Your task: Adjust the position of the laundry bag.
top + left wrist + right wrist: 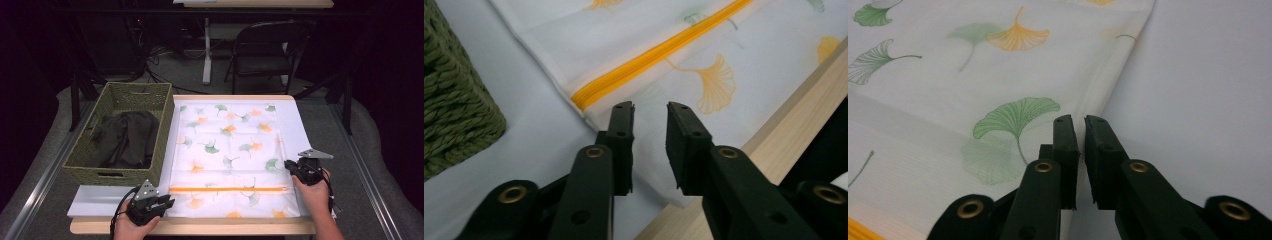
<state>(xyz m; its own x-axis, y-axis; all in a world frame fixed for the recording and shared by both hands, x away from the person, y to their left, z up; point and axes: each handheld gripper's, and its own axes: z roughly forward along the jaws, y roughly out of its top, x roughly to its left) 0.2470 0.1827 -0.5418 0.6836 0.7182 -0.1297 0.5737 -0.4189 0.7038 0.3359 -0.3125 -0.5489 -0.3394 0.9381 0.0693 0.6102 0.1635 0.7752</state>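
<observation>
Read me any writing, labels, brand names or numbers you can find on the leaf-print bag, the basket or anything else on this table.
There is no readable text anywhere.
The mesh bag carries only printed ginkgo leaves and an orange zipper, with no label.
The woven basket and the dark clothes in it show no tag or brand.
The left claw and right claw show only brass rivets, no markings.

Overhead view; two close tool views
</observation>
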